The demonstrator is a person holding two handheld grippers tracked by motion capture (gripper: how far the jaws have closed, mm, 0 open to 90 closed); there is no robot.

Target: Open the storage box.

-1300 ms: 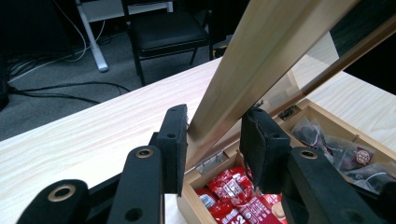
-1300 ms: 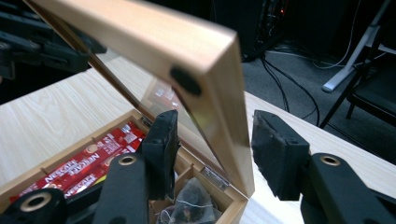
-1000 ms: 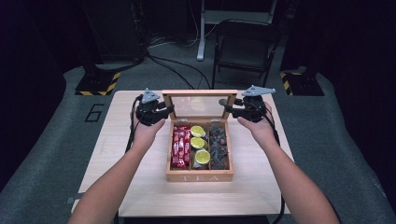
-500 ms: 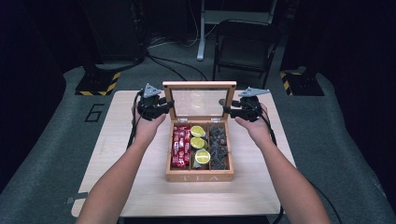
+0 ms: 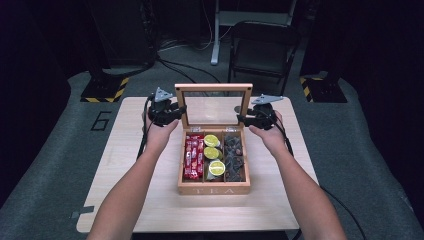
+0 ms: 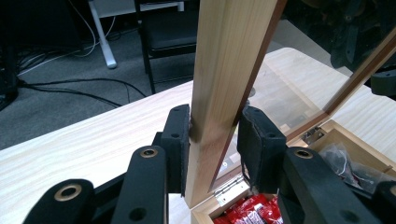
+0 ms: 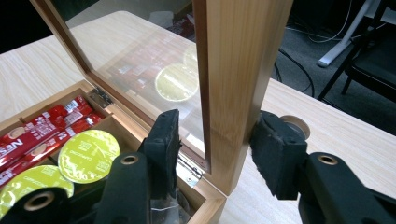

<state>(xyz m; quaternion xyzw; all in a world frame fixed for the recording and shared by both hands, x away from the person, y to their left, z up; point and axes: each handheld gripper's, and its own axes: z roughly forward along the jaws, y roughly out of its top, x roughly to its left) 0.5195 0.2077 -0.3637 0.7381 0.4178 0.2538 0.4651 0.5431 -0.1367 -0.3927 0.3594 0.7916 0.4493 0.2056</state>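
A wooden tea box (image 5: 214, 189) stands mid-table with its glass lid (image 5: 214, 87) raised nearly upright. It holds red sachets (image 5: 192, 157), yellow-green capsules (image 5: 212, 152) and dark tea bags (image 5: 234, 155). My left gripper (image 5: 177, 111) is shut on the lid's left side rail; both pads (image 6: 180, 135) press the wood (image 6: 219, 84). My right gripper (image 5: 245, 119) straddles the right rail (image 7: 238, 70). Its jaws have just been closing a little. The outer pad (image 7: 275, 149) touches the wood, while a strip of glass shows beside the inner pad (image 7: 163, 140).
The light wooden table (image 5: 150, 200) has free room on both sides of the box and in front of it. A dark chair (image 5: 262, 50) and cables stand on the floor behind. Grey mat with a "6" (image 5: 101, 120) lies at the left.
The lid has swung up from leaning back to nearly upright, its top edge now higher in the high view. Both hands followed it, the right one dropping slightly.
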